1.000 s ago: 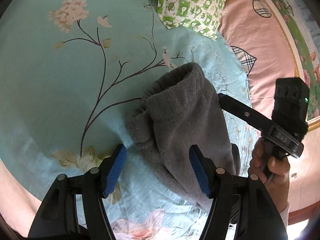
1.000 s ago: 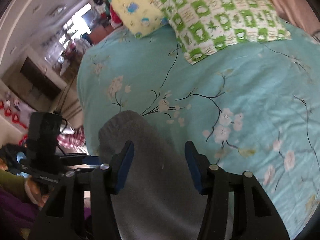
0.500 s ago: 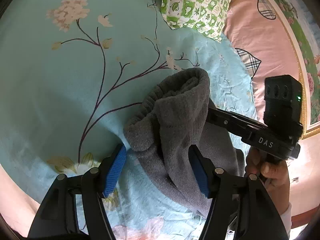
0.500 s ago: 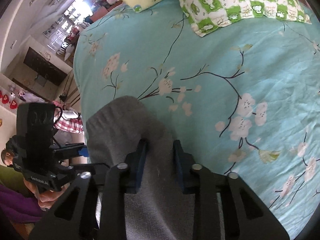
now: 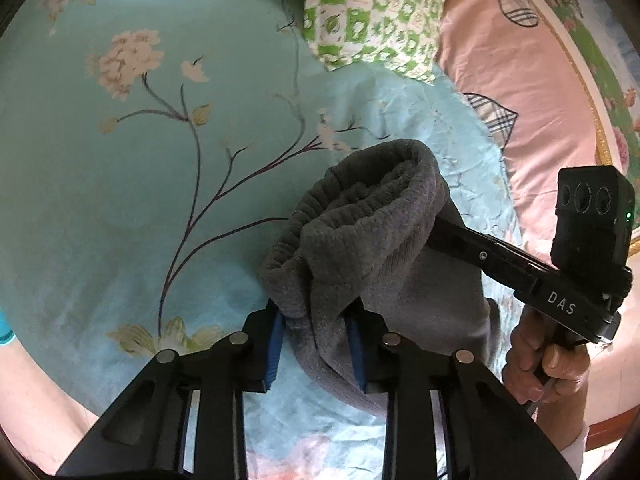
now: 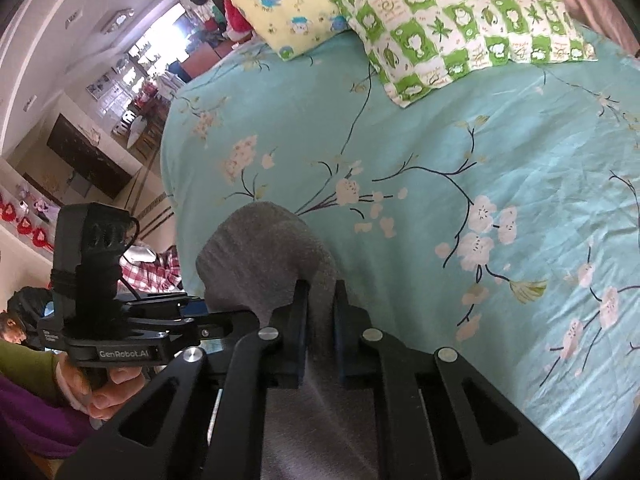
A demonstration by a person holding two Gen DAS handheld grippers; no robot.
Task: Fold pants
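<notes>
One pants (image 5: 372, 248), two tongs: left (image 5: 316, 340), right (image 6: 320, 312), just closed, pinching fabric.

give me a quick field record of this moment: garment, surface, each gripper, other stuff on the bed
garment: grey fleece pants, bunched, elastic waistband on top
surface: teal floral bedsheet
left gripper: jaws have just been closing, blue pads pinch a fold of the pants
right gripper: jaws have just been closing, nearly together, cloth between them
pillows: green checked pillow, yellow cartoon pillow, at the head of the bed
fold status: not yet flat or folded
</notes>
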